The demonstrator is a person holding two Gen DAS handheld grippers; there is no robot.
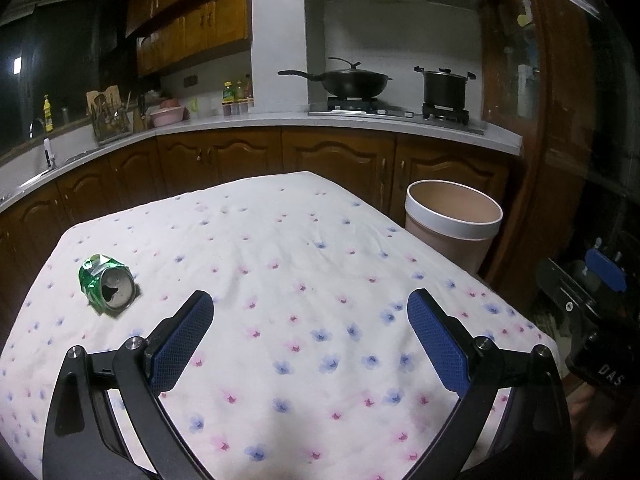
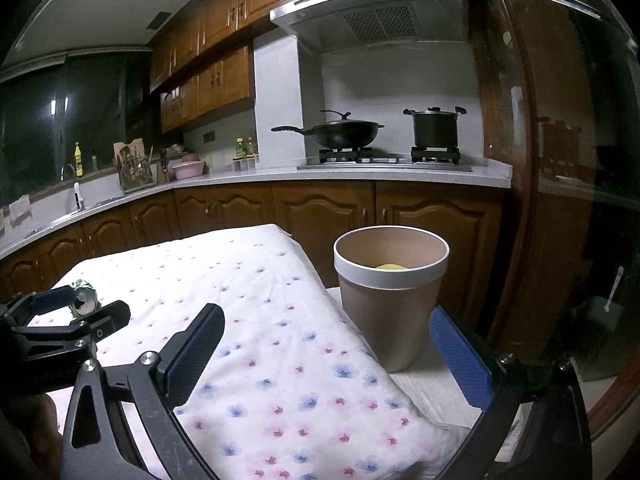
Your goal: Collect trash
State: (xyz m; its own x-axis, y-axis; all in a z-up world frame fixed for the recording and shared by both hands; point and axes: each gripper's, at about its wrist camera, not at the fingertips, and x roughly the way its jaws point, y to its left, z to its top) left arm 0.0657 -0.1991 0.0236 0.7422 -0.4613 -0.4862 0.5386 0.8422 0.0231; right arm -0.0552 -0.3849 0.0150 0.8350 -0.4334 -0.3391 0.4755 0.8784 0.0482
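I have both tongs spread wide and empty: left gripper (image 1: 310, 300) above the floral cloth (image 1: 280, 264), crushed can (image 1: 107, 284) left; right gripper (image 2: 326, 316) near the bin (image 2: 390, 280)

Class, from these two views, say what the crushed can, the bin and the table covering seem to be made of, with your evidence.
Crushed can: thin metal, probably aluminium; shiny dented green skin, silver top. Bin: looks like matte plastic, smooth beige wall, white rim. Table covering: soft fabric, wrinkled, printed flowers.

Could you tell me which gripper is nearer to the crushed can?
Left. The left gripper is open just right of the can, which lies on the table. The right gripper, also open, sits off by the bin.
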